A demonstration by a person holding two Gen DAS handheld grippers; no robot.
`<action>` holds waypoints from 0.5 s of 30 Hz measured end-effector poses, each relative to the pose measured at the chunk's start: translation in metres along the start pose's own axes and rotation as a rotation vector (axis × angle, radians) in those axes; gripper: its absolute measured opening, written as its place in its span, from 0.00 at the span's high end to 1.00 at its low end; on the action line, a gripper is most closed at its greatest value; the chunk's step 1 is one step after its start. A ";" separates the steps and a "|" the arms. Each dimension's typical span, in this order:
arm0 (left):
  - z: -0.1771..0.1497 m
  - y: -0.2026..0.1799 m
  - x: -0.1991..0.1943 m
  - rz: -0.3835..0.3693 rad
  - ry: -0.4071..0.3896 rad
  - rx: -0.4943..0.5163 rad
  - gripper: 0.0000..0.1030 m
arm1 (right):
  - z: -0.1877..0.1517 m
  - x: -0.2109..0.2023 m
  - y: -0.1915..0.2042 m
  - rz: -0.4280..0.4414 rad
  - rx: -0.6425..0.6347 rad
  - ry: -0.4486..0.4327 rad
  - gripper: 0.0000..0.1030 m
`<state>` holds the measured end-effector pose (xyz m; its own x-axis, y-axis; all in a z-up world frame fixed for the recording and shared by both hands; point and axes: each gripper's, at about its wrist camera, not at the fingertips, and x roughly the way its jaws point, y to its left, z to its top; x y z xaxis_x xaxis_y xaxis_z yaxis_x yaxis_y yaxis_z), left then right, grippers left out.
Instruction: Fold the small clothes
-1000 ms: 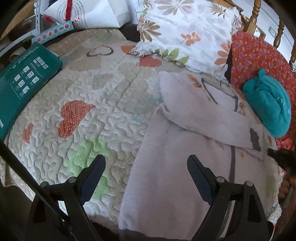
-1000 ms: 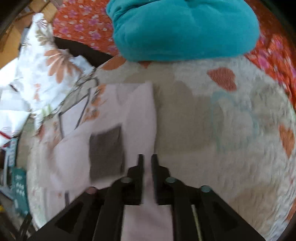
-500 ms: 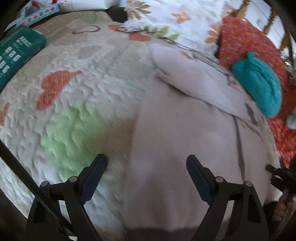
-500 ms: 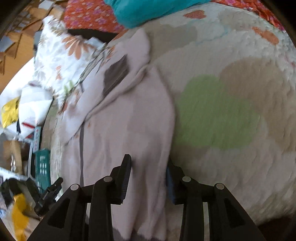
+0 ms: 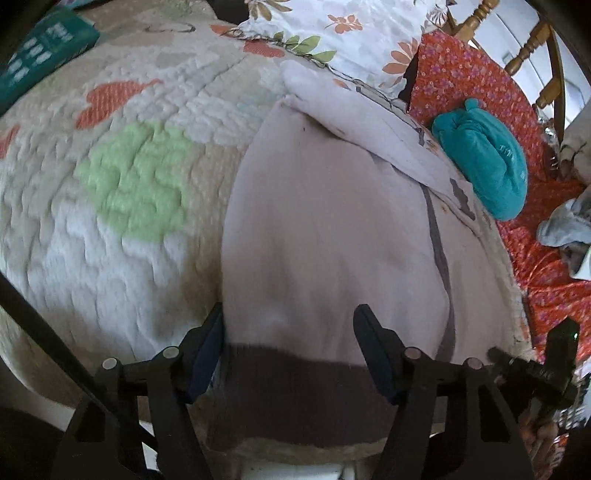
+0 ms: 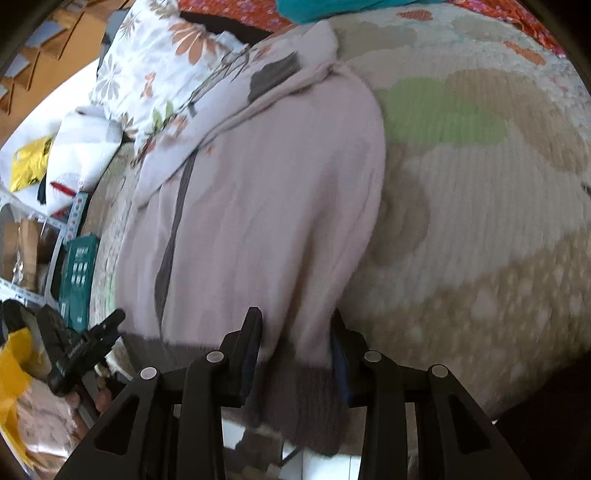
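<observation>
A pale pink sweater point(image 5: 325, 236) with a dark grey hem lies on the quilted bed cover point(image 5: 122, 177), one sleeve folded across its top. My left gripper point(image 5: 291, 343) is open, its jaws straddling the hem at the sweater's left corner. My right gripper point(image 6: 295, 350) is open, its jaws on either side of the sweater's point(image 6: 266, 199) right hem corner, with cloth between them. The right gripper also shows at the left wrist view's lower right point(image 5: 532, 369).
A teal folded garment point(image 5: 484, 170) lies on the red floral spread point(image 5: 476, 74) to the right. A floral pillow point(image 5: 347, 33) sits behind the sweater. A green box point(image 5: 40, 62) lies at the far left. A grey garment point(image 5: 569, 221) lies at the right.
Both grippers have moved down to the sweater's hem at the near bed edge. The right gripper has opened from nearly shut, and the left has narrowed around the corner.
</observation>
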<state>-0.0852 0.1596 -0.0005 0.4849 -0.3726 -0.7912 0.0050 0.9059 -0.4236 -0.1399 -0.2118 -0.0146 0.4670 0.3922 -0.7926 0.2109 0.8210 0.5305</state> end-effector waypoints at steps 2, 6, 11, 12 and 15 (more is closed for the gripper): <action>-0.007 -0.002 -0.001 0.002 -0.002 -0.004 0.34 | -0.009 0.001 -0.001 0.006 -0.014 0.022 0.62; -0.014 -0.004 -0.004 0.029 -0.002 -0.006 0.41 | -0.024 0.002 0.003 -0.005 -0.057 0.031 0.62; -0.013 0.013 -0.016 0.008 0.016 -0.107 0.94 | -0.035 0.003 0.028 -0.059 -0.134 0.021 0.90; -0.013 0.017 -0.023 0.004 0.006 -0.139 0.94 | -0.032 -0.001 0.026 -0.029 -0.116 0.020 0.90; -0.018 0.016 -0.042 -0.010 -0.008 -0.150 0.94 | -0.028 -0.020 0.019 0.050 -0.062 0.005 0.91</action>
<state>-0.1209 0.1862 0.0177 0.4922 -0.3792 -0.7835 -0.1203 0.8619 -0.4927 -0.1690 -0.1924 0.0028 0.4717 0.4353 -0.7668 0.1338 0.8242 0.5502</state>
